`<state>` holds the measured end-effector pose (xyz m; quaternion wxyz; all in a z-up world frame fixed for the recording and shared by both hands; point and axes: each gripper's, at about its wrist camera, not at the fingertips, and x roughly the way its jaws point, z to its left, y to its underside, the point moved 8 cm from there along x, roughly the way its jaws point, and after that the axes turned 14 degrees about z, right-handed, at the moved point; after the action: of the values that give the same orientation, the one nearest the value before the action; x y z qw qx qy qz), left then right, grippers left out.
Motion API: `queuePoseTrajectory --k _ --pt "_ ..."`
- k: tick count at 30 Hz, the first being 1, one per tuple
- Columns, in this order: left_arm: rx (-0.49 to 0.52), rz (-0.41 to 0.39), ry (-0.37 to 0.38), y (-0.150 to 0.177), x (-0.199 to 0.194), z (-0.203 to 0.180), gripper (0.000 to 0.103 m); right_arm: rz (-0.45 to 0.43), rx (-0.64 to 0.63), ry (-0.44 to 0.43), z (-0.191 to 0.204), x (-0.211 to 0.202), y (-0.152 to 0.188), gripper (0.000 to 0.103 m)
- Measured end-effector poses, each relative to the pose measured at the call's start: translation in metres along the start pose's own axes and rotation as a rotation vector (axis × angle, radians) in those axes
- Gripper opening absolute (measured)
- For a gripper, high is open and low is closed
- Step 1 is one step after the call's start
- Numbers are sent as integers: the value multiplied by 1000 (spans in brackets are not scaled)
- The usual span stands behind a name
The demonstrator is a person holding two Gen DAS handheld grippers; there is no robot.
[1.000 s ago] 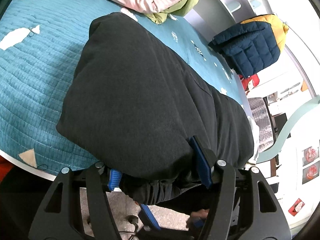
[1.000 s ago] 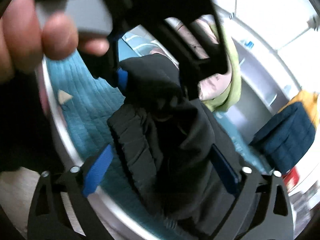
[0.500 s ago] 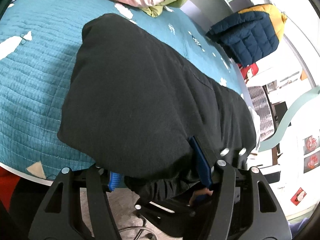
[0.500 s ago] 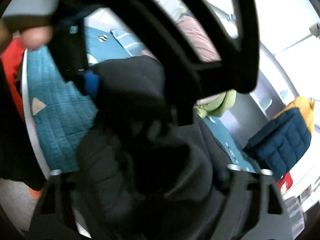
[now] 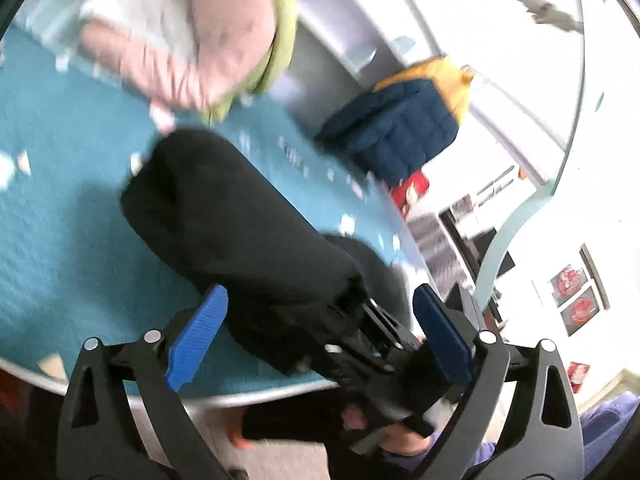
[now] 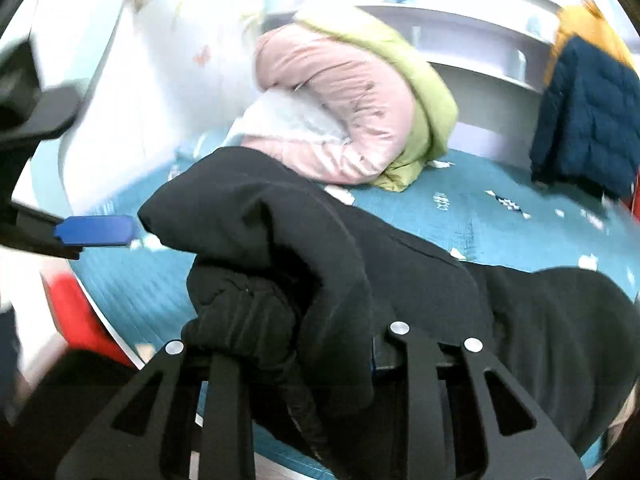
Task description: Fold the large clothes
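Both grippers trade roles: left gripper (image 5: 316, 332) opens off the black coat (image 5: 240, 220) while right gripper (image 6: 296, 344) closes, pinching its cuff, so the fold can proceed.

Matt black fleece garment (image 6: 304, 240) — quilted teal cloth bedspread (image 6: 500, 220)

**Non-task items observed**

Teal quilted bed cover (image 6: 480, 220) with small white motifs spans the middle of both views. Pink padded garment (image 6: 340, 120) with yellow-green lining lies bundled at upper centre of the right wrist view, resting on the cover. Navy and yellow puffer jacket (image 5: 404, 128) sits at upper right, at the far edge of the bed. Red item (image 5: 412, 190) shows just below that jacket. Two red-toned pictures (image 5: 576, 296) hang on the white wall at right
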<state>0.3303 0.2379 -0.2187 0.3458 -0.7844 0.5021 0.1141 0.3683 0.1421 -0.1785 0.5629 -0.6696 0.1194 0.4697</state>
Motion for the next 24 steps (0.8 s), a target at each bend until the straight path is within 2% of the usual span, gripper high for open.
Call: queuePoseTrajectory --k 2,3,6,12,14,16,20,22,24 --pt "3 -61 -38 -9 -13 -2 94 -25 81 -57 -17 -15 -5 26" --pt "-10 -87 -79 -14 -15 1 95 -40 181 -122 -38 -29 -11 26" --pt "-26 -52 -197 -19 8 7 96 -85 366 -227 -80 -53 -20 26" --pt "119 92 -319 -39 125 -31 96 -170 754 -445 -181 -91 -8 26" --pt "165 127 -309 -47 164 -52 96 -195 869 -485 -214 -102 7 26" --pt "239 124 -318 -54 191 -80 96 -216 969 -505 -239 -110 21 26" --pt "360 208 -324 -61 248 -126 96 -242 1120 -461 -288 -120 58 27" --pt "429 263 -340 -58 279 -144 96 -232 1207 -408 -314 -116 85 28" --pt "460 345 -344 -50 311 -151 96 -206 1234 -342 -330 -113 104 31"
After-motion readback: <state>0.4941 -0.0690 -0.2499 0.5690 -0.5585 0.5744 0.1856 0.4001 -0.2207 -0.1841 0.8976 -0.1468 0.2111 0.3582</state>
